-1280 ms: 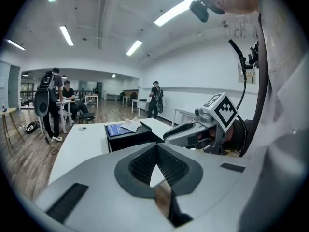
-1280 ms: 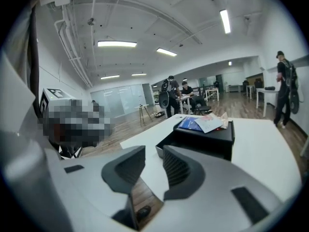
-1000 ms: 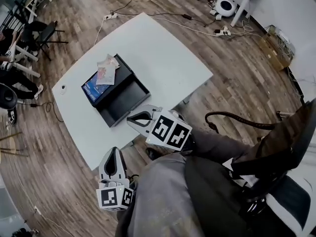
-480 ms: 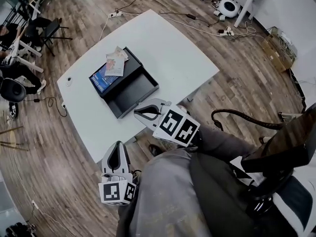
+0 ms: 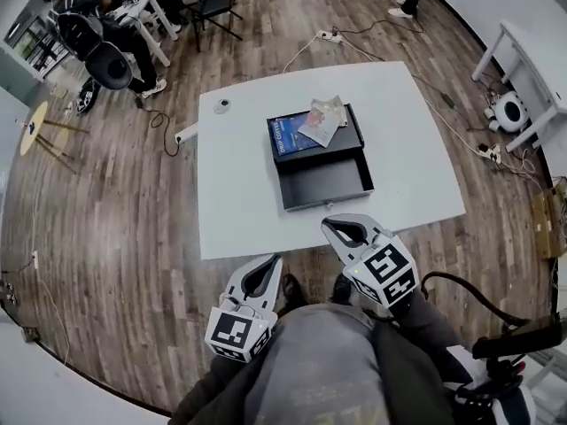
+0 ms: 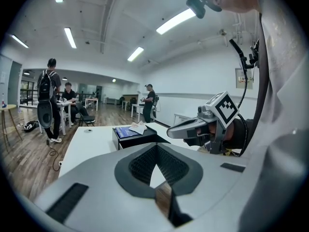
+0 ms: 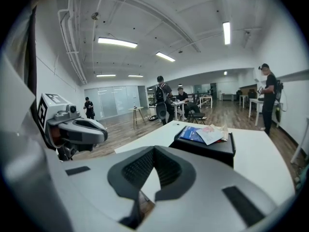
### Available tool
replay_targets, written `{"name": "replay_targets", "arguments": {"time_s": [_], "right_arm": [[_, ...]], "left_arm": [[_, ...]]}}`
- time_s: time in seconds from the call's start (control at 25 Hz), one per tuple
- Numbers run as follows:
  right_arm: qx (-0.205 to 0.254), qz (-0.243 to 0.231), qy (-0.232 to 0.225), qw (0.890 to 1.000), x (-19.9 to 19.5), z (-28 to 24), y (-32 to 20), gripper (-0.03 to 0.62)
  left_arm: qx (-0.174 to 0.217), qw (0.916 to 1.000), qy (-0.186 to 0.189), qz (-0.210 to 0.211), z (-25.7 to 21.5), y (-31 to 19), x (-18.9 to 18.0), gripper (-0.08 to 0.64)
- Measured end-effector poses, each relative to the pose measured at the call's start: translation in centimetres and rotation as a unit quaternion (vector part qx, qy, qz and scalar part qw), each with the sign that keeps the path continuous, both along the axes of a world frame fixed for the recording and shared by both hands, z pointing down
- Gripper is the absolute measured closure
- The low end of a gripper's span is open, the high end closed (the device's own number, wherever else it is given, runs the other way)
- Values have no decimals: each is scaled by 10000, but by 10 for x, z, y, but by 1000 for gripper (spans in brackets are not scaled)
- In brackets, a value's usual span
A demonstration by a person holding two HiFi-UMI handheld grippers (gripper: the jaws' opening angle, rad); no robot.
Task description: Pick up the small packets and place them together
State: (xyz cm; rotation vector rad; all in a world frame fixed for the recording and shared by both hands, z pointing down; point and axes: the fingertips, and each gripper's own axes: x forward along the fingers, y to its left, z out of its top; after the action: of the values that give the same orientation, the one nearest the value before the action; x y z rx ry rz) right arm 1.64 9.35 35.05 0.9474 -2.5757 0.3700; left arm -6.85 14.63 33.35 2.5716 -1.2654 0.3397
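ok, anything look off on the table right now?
Mildly: the packets lie in a skewed, overlapping heap partly over a blue booklet atop the black box, whose drawer stands pulled open and looks empty. Nothing spilled or damaged.

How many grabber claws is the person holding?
2. The left white-and-grey gripper is low, over the wooden floor; the right white-and-grey gripper is beside it, at the white table's near edge. None seem hidden.

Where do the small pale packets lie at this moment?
In the head view, the small pale packets lie on the far half of the black open box, partly over a blue flat pack, on the white table.
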Motion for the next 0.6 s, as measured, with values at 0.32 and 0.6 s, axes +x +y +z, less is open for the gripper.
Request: {"name": "replay_targets", "arguments": {"time_s": [0.32,0.6], "right_arm": [[-7,-76,56,10000,-11,1,3,588],[63,-98,156,9998,-19,-3,-3,588]], "left_arm": [[-4,10000,36,-77,1,3,-12,557],[84,9999,112,-95,-2,-4,-22,557]]}}
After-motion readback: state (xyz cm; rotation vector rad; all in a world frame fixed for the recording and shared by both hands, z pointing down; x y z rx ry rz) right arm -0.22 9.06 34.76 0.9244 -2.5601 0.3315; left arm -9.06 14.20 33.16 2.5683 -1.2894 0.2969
